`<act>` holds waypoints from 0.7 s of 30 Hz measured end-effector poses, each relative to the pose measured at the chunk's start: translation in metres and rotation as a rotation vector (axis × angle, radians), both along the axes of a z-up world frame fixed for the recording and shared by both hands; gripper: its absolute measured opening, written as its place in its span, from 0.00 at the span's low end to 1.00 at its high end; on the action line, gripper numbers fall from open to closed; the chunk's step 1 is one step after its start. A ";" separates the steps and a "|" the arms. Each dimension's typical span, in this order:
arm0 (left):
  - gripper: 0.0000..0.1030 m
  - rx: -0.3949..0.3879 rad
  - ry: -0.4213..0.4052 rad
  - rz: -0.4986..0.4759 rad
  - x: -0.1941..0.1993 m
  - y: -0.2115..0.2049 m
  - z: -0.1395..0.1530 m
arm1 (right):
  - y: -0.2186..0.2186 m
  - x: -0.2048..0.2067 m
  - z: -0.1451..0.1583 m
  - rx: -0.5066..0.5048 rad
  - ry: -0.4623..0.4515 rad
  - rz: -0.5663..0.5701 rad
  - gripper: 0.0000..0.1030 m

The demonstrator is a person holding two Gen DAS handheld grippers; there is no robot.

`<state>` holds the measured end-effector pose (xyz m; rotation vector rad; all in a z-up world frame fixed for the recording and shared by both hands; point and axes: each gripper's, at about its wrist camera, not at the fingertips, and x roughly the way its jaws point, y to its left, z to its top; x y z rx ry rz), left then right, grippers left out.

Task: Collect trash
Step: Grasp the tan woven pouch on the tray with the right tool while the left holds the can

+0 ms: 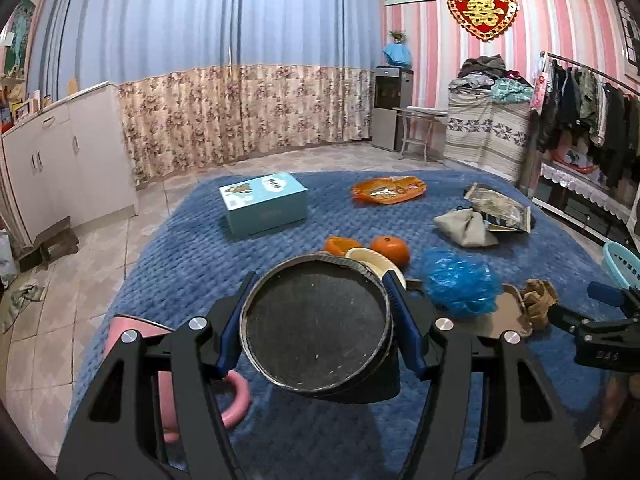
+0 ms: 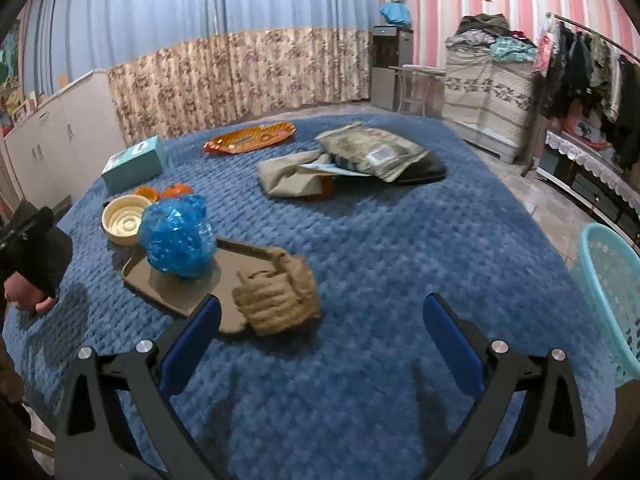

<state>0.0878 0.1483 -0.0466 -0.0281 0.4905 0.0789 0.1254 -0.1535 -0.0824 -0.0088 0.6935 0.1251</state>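
Readable writing is scarce: the heart-shaped red wall ornament (image 1: 482, 8) carries a gold double-happiness character; the light blue box (image 1: 264, 208) has a dark label patch with text too small to read; the right hand-held gripper (image 1: 600, 316) body shows pale marks that cannot be made out.

Left hand-held gripper (image 1: 320, 320): blue pads clamped on a round black container (image 1: 318, 328), dark speckled face toward the camera, held above the blue quilted blanket (image 2: 400, 260). Right hand-held gripper (image 2: 320, 324): jaws wide, nothing between them, hovering just above the blanket near a wad of tan crumpled cardboard (image 2: 276, 300).

Counts: two oranges (image 1: 390, 249) side by side behind a cream bowl (image 2: 122, 220); one crumpled blue plastic bag (image 2: 178, 236) sitting on one flat brown cardboard sheet (image 2: 172, 284), the tan wad at that sheet's near end; one orange snack wrapper (image 2: 250, 138) at the far side; one beige cloth pouch (image 2: 288, 174) touching one grey-green foil packet (image 2: 372, 150) that overlaps a dark flat item; one light blue box; one pink loop-shaped item (image 1: 236, 400) under the left hand-held gripper, partly hidden.

One turquoise mesh basket (image 2: 612, 280) stands at the blanket's right edge.

Room: tiled floor, blue curtain with floral lower band, pink striped wallpaper, white cabinet left, water dispenser in the corner, clothes rack right, pile of folded bedding.
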 end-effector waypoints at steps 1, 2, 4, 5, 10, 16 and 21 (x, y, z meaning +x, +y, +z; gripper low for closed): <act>0.59 -0.001 0.000 0.003 0.000 0.002 0.000 | 0.004 0.002 -0.002 -0.014 0.004 0.010 0.95; 0.59 -0.003 0.002 0.007 0.001 0.004 -0.001 | 0.009 0.004 -0.004 -0.032 0.008 0.018 0.90; 0.59 -0.005 0.006 0.011 0.002 0.006 -0.002 | 0.016 0.009 -0.009 -0.061 0.023 0.034 0.79; 0.59 -0.006 0.007 0.011 0.003 0.006 -0.002 | 0.018 0.012 -0.011 -0.062 0.034 0.040 0.72; 0.59 -0.003 0.006 0.002 0.004 0.005 -0.002 | 0.016 0.015 -0.012 -0.011 0.040 0.080 0.45; 0.59 0.009 -0.001 -0.024 0.008 -0.017 0.003 | 0.003 0.003 0.003 -0.024 -0.017 0.084 0.42; 0.59 -0.001 0.001 -0.075 0.018 -0.047 0.011 | -0.035 -0.009 0.027 -0.051 -0.055 0.025 0.42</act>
